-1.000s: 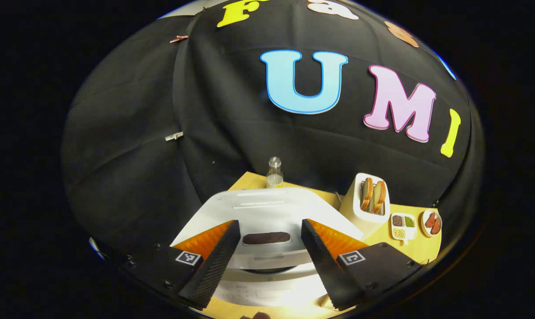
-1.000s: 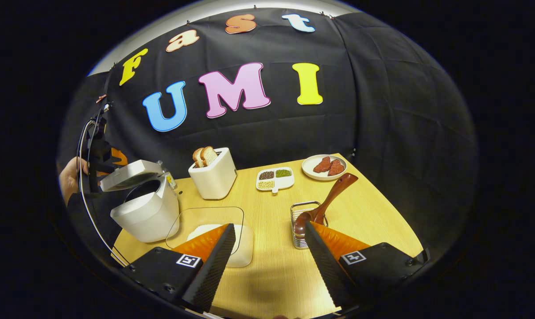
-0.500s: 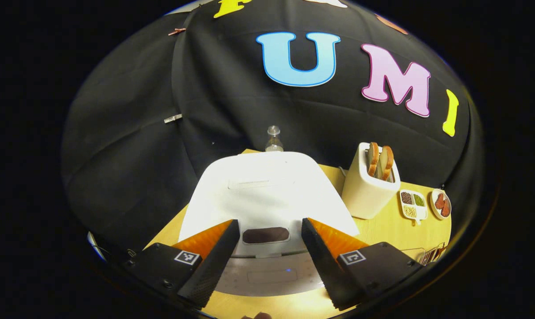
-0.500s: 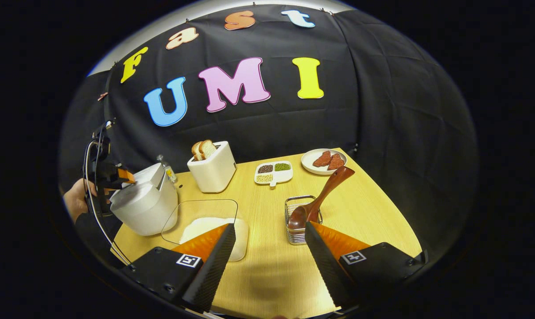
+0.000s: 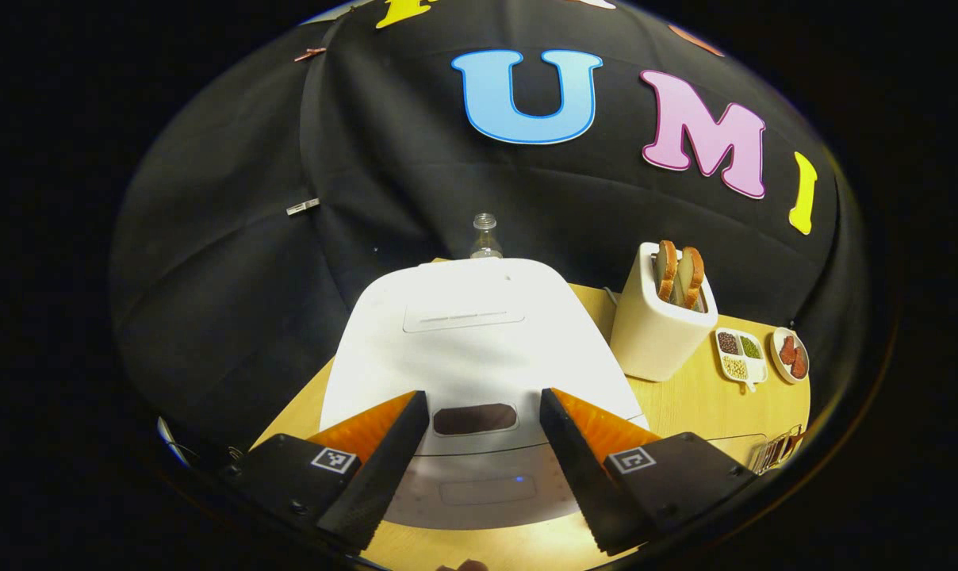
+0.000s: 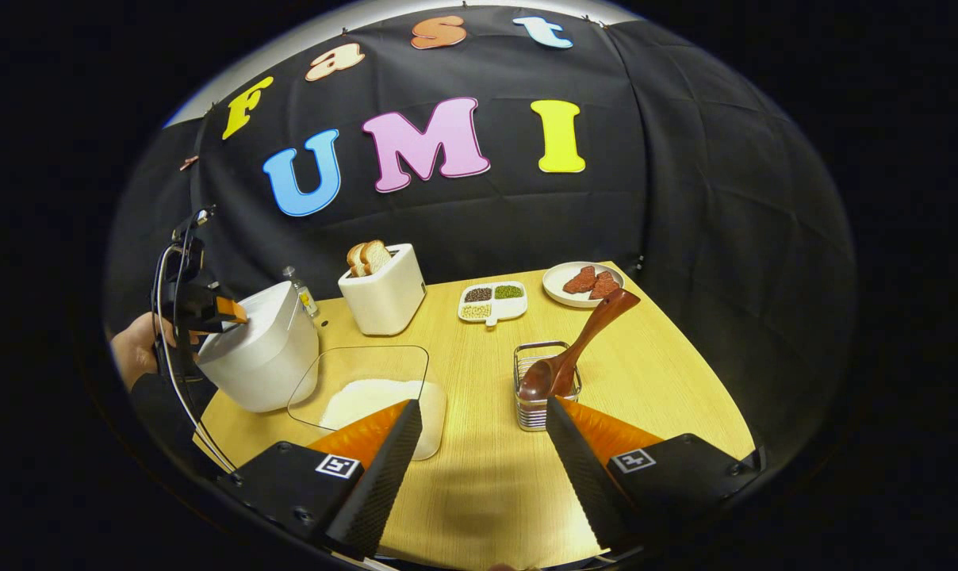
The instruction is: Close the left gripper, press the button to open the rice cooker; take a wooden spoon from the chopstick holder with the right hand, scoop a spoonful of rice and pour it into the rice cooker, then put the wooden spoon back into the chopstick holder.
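white rice cooker (image 5: 479, 349), lid shut flat

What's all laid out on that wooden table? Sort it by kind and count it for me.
Appliances: 2, rice cooker, toaster
Dishes: 3, rice container, divided dish, plate
Utensil items: 2, chopstick holder, wooden spoon
Bottles: 1, small bottle
Total: 8

Place: a staged kitchen set inside a recording booth.
Backdrop: black cloth wall (image 6: 685, 182) pinned up behind.
Props: rice cooker (image 6: 261, 349), toaster (image 6: 384, 293) with bread, wooden table (image 6: 479, 476).
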Action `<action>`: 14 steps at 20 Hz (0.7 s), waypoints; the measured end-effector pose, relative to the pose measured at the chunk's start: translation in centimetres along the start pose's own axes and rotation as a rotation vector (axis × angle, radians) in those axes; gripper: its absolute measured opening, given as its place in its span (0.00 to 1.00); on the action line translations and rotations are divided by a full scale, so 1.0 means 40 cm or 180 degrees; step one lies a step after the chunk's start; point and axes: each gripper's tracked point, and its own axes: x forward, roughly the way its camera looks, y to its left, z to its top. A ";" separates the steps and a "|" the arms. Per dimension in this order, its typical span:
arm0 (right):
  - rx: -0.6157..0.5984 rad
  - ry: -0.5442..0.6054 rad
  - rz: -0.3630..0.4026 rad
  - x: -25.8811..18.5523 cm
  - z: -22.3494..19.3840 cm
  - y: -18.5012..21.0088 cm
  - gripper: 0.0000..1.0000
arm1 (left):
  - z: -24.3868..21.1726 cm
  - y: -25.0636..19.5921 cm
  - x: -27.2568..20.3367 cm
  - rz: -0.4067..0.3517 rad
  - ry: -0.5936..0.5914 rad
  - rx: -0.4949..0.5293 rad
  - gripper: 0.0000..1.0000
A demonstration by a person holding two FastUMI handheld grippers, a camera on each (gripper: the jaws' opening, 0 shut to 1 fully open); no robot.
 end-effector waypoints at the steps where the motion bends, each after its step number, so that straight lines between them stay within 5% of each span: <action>1: 0.0008 -0.0012 -0.0002 -0.002 0.003 0.002 0.99 | 0.002 -0.002 0.001 -0.0008 -0.0008 0.0009 1.00; 7: 0.0002 -0.0289 -0.0091 0.013 0.092 -0.013 0.99 | 0.082 -0.051 -0.124 -0.0238 -0.0408 -0.0046 0.96; 14: -0.0026 -0.0840 -0.0210 -0.006 0.321 -0.033 0.98 | 0.215 -0.120 -0.397 -0.0651 -0.1158 0.0142 0.96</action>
